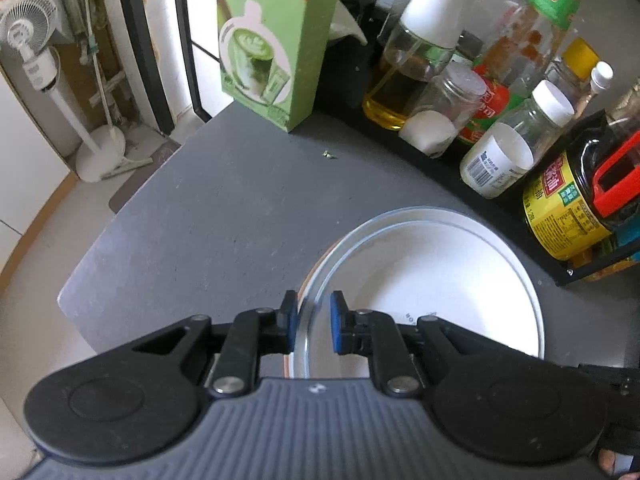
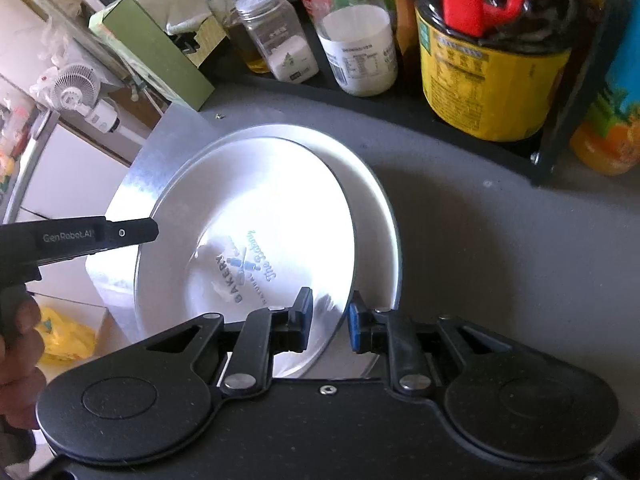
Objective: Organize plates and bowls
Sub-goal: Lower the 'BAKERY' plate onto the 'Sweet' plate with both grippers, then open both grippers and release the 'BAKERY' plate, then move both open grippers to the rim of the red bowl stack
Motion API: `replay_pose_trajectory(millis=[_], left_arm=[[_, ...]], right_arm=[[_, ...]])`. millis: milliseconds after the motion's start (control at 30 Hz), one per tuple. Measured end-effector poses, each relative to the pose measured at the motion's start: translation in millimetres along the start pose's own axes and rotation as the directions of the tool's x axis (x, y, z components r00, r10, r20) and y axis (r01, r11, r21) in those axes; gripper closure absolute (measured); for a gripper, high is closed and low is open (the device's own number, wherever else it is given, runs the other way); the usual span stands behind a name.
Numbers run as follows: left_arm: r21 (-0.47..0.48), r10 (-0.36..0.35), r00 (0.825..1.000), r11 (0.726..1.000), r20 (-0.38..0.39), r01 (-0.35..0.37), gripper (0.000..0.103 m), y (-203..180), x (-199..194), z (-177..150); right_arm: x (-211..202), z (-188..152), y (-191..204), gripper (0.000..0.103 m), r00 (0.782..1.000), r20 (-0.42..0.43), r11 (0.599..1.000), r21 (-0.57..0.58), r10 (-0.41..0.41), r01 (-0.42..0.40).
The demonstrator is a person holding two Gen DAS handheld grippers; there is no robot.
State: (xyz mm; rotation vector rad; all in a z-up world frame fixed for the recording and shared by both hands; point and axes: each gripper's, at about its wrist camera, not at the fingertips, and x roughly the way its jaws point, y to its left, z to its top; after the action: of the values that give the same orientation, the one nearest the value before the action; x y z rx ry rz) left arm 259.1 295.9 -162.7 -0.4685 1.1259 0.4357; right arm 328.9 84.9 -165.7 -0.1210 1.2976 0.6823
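On the grey counter point(image 2: 480, 240), both grippers, left gripper point(image 1: 313, 322) and right gripper point(image 2: 330, 322), straddle the printed plate point(image 2: 256, 240) rim with jaws spread; uneven closing could slide it off the plate beneath point(image 2: 380, 200).

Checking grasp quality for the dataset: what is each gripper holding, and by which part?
Both straddle the rim of the clear glass plate: left gripper on one edge, right gripper on the opposite. Whether the pads actually clamp it cannot be told.

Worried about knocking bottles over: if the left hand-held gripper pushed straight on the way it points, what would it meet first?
Likely the glass plate's rim, already between the left hand-held gripper's fingers; bottles stand farther right.
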Motion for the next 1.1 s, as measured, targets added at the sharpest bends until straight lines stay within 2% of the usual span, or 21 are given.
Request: replay_pose_trajectory(millis=[167, 233, 300, 367, 500, 567, 700, 800, 867, 900, 1033, 1100], left_arm=[[0.026, 0.015, 1.0, 1.0, -0.001, -0.015, 0.085, -12, -8, 4], [0.041, 0.013, 1.0, 0.999, 0.0, -0.013, 0.076, -19, -13, 5], [0.047, 0.008, 1.0, 0.999, 0.005, -0.008, 0.056, -26, -18, 4], [0.068, 0.01, 1.0, 0.998, 0.021, -0.012, 0.048, -36, -23, 3], [0.096, -0.014, 0.999, 0.995, 0.039, 0.01, 0.033, -55, -33, 1], [0.118, -0.033, 0.998, 0.993, 0.051, 0.027, 0.029, -68, -39, -2], [0.166, -0.085, 0.995, 0.983, 0.047, 0.076, 0.026, -97, -48, -11], [0.193, -0.103, 0.994, 0.977, 0.041, 0.093, 0.025, -118, -53, -16], [0.234, -0.105, 0.994, 0.968, 0.038, 0.093, 0.025, -134, -57, -22], [0.258, -0.118, 0.992, 0.96, 0.036, 0.105, 0.025, -142, -59, -26], [0.306, -0.134, 0.99, 0.945, 0.034, 0.118, 0.023, -168, -66, -37], [0.324, -0.133, 0.99, 0.939, 0.04, 0.113, 0.015, -180, -69, -43]], right_arm=[[-13, -4, -5, 0.072, 0.999, 0.015, 0.999, 0.021, 0.033, -0.033], [-26, -6, -7, 0.071, 0.997, 0.038, 0.998, 0.033, 0.06, -0.062], [-40, -8, -11, 0.062, 0.994, 0.069, 0.996, 0.036, 0.081, -0.084], [-56, -13, -17, 0.049, 0.991, 0.105, 0.996, 0.032, 0.078, -0.081], [-84, -21, -35, 0.04, 0.985, 0.155, 0.995, 0.059, 0.069, -0.079], [-98, -24, -44, 0.033, 0.983, 0.181, 0.995, 0.084, 0.037, -0.053], [-131, -36, -65, 0.028, 0.971, 0.237, 0.993, 0.112, -0.001, -0.026], [-149, -46, -82, 0.017, 0.962, 0.272, 0.99, 0.14, -0.009, -0.03], [-160, -53, -93, 0.004, 0.956, 0.294, 0.988, 0.145, 0.002, -0.047], [-164, -57, -97, 0.001, 0.952, 0.306, 0.987, 0.154, -0.001, -0.048], [-178, -70, -112, 0.0, 0.94, 0.341, 0.985, 0.168, -0.012, -0.049], [-185, -78, -122, 0.0, 0.934, 0.357, 0.981, 0.185, -0.01, -0.06]])
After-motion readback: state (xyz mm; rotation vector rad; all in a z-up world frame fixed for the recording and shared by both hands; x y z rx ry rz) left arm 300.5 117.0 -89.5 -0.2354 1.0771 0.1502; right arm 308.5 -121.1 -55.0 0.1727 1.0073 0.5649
